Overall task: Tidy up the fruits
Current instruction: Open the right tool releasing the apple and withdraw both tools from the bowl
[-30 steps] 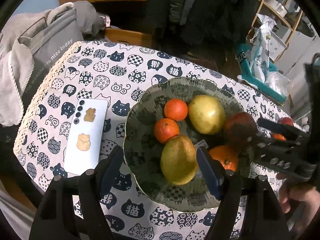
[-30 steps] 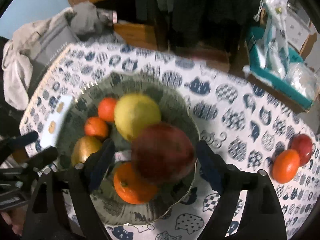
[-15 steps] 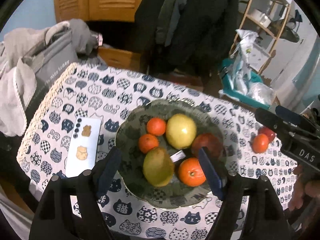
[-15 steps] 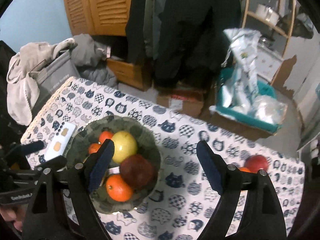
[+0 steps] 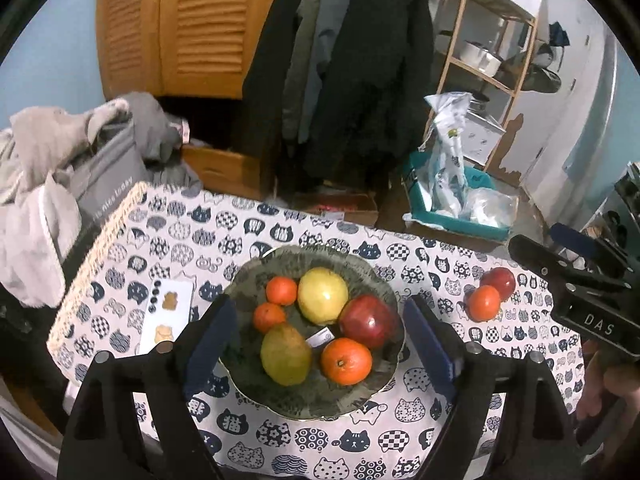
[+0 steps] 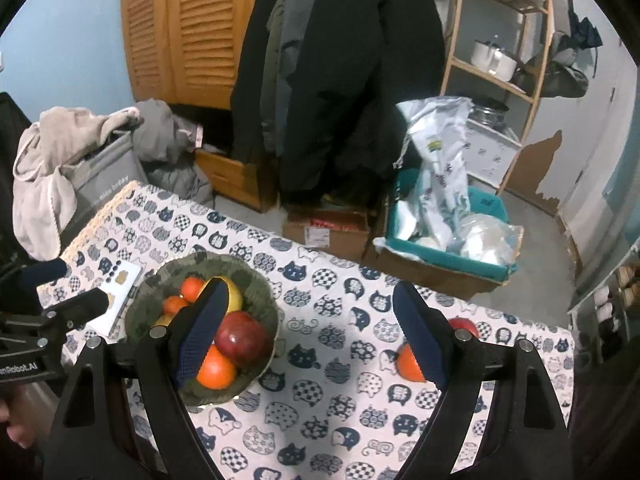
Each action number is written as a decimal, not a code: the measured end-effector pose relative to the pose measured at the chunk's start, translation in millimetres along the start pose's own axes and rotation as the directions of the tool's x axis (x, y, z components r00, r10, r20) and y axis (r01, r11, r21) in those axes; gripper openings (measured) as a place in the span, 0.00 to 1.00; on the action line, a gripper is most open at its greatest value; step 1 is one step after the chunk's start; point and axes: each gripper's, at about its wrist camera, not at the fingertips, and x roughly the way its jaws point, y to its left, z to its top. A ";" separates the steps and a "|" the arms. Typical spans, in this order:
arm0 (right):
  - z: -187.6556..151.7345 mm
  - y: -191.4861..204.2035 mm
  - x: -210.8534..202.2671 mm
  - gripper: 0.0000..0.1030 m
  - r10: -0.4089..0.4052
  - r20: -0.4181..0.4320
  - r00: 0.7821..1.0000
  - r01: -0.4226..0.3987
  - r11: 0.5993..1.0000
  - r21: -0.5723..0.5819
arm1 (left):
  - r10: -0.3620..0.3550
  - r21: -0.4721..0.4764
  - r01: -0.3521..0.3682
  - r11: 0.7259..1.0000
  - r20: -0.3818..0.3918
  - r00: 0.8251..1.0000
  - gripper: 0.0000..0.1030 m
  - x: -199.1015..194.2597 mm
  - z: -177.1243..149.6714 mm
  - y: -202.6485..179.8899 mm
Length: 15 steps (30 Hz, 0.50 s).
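Both grippers have risen off the bowl (image 5: pixel 362 394); left gripper (image 5: pixel 316 344), jaws just widening, and right gripper (image 6: pixel 306 334) hang spread, empty, above it

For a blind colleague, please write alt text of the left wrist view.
A green bowl on a cat-print tablecloth holds six fruits, framed by the open, empty left gripper. Two more fruits lie on the cloth to the right, near the right gripper; a white phone lies left.

Four oranges (image 5: pixel 346 361), two red apples (image 5: pixel 368 321), two yellow-green fruits (image 5: pixel 322 294), perhaps pears, one bowl (image 5: pixel 320 404).
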 end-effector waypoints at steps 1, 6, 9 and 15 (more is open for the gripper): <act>-0.5 -3.0 -4.4 0.82 -0.002 0.007 1.000 0.002 1.000 0.003 | 0.001 0.006 -0.001 1.000 0.006 1.000 0.85 -2.2 0.3 -2.2; -3.6 -16.1 -22.6 0.82 -0.014 0.032 0.999 0.013 1.000 0.013 | -0.008 0.020 0.007 1.000 0.026 1.000 0.85 -10.7 2.7 -11.9; -7.5 -24.8 -30.5 0.82 -0.023 0.039 0.999 0.022 1.000 0.019 | -0.010 0.029 0.009 1.000 0.039 0.999 0.85 -15.8 3.9 -17.7; -15.5 -42.1 -46.9 0.82 -0.041 0.052 0.998 0.040 0.999 0.029 | -0.021 0.046 0.018 0.999 0.066 0.998 0.88 -25.6 7.1 -31.4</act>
